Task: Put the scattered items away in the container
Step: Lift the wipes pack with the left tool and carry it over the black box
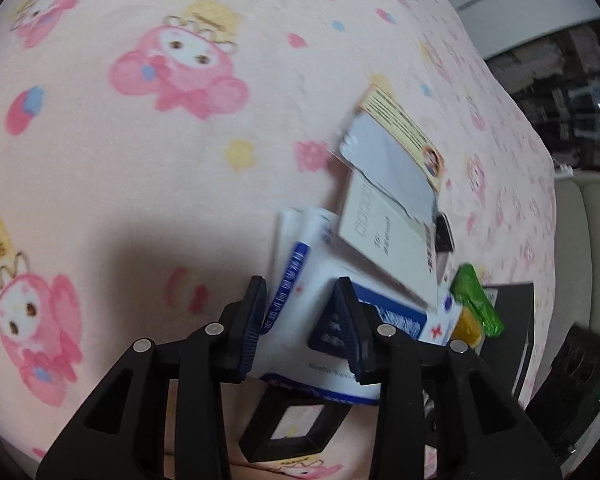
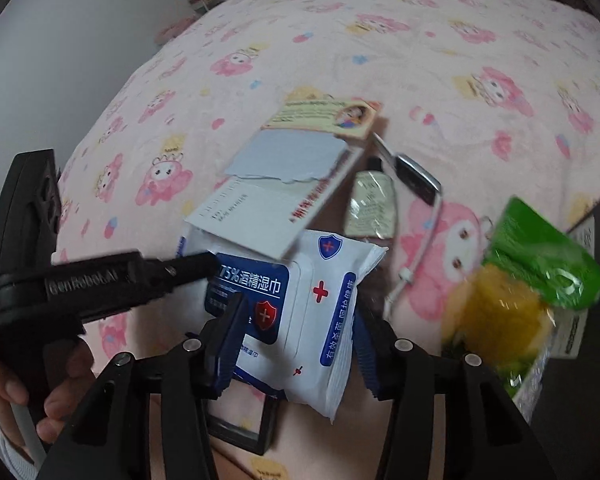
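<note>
- My left tool (image 1: 300, 320) is clamped on one end of the wet-wipe pack (image 1: 320, 300), pads pressed into the wrapper
- My right tool (image 2: 296, 340) grips the same wet-wipe pack (image 2: 320, 300) across its width, pack lifted off the bed (image 2: 440, 60)
- White box (image 2: 260, 208) with torn grey flap lies on the pack at 12 o'clock
- Small bottle (image 2: 370, 204) and black key fob (image 2: 416, 176) lie at 1 o'clock
- Green-and-yellow packet (image 2: 520, 280) at 3 o'clock, blurred
- Black frame (image 2: 240, 424) below the pack at 6 o'clock; whether this is the container I cannot tell
</note>
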Demonstrator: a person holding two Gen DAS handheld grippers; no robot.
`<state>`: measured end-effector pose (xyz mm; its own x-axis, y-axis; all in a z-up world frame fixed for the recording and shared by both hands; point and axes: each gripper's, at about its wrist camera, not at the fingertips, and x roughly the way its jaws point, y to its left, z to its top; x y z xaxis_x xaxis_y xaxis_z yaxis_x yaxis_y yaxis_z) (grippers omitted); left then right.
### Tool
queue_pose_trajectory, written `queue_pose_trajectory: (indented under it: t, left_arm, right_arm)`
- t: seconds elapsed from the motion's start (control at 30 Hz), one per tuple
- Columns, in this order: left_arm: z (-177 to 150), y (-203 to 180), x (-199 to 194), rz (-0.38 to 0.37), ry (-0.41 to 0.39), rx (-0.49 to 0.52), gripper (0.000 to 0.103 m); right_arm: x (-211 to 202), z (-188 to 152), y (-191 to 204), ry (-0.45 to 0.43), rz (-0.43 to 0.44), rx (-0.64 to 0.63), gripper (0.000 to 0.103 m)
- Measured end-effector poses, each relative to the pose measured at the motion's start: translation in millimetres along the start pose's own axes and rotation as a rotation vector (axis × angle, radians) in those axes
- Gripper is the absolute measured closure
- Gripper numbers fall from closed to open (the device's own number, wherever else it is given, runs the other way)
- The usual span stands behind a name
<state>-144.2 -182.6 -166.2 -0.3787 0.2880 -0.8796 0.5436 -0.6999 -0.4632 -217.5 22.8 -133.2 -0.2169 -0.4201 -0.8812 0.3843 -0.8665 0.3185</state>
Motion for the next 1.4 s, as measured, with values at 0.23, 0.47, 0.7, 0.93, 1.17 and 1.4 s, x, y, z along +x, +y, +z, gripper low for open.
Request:
queue_pose_trajectory:
  t: [0.23,0.47,0.7,0.93,1.17,1.4]
  left_arm:
    - [10.3,-7.1,2.0,0.109,-0.059,-0.014,0.053]
    - [-6.6,-30.9,27.8,0.024,0.101,0.107,0.07]
    - [-32.7,-45.8,-12.8,-0.131,0.024,0.19,0.086]
    - [-67.0,-80.9,-44.1,-0.21,0.012,0.291,0.086]
    - [-93.2,-127.7,-73.3,-0.253,-0.014,0.379,0.086]
    - [-119.6,-174.5,-71.1,-0.251,-0.008,0.463,0.086]
  right_arm:
    - [12.0,-13.3,-21.8,0.019,-0.026,0.059,0.056]
    - [18.3,-13.7,-25.1,0.023,0.001,0.057,0.05]
    - [-20.4,-17.8,-21.3,-0.019,0.022,0.065,0.058]
    - [-90.4,-31.0,-17.9,-0.119,0.019,0.036,0.058]
    - [-146.1,-49.9,-43.6,-0.206,0.017,0.07,0.058]
    - [-178.8,-67.2,-77.8,-0.258,-0.006,0.061,0.058]
